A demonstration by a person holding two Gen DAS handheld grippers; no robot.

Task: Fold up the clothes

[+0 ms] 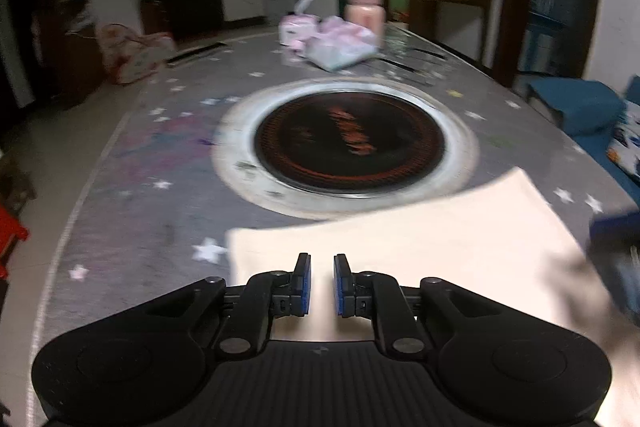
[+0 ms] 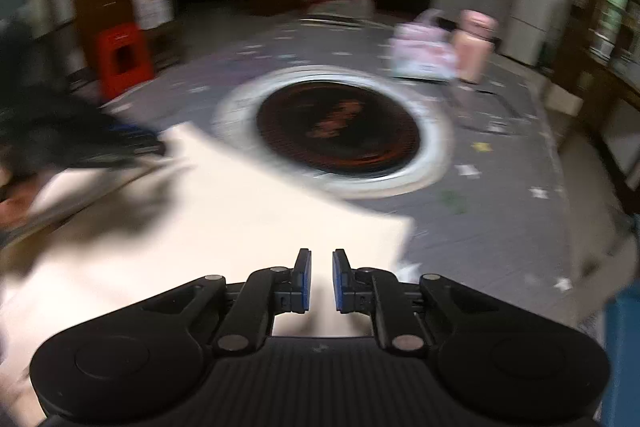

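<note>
Two grippers are hovering over one cream garment (image 1: pixel 400 259), which is lying flat on the grey star-printed tabletop (image 1: pixel 132 195), its far edge just touching the rim of the round black burner (image 1: pixel 348 143) set into the middle; it is looking already squared into a neat rectangle, so the fold seems partway done, with a further fold or a tidy-up probably remaining; both views are motion-blurred, so seams and layers are hard to make out. Next, I judge, each gripper is needing to drop to a near corner or edge and pinch a layer before carrying it across. On the left gripper (image 1: pixel 322 283) the jaws are standing slightly apart, holding nothing, cloth showing through the gap; on the right gripper (image 2: pixel 321 281) they are likewise parted and empty above the garment's right side.
</note>
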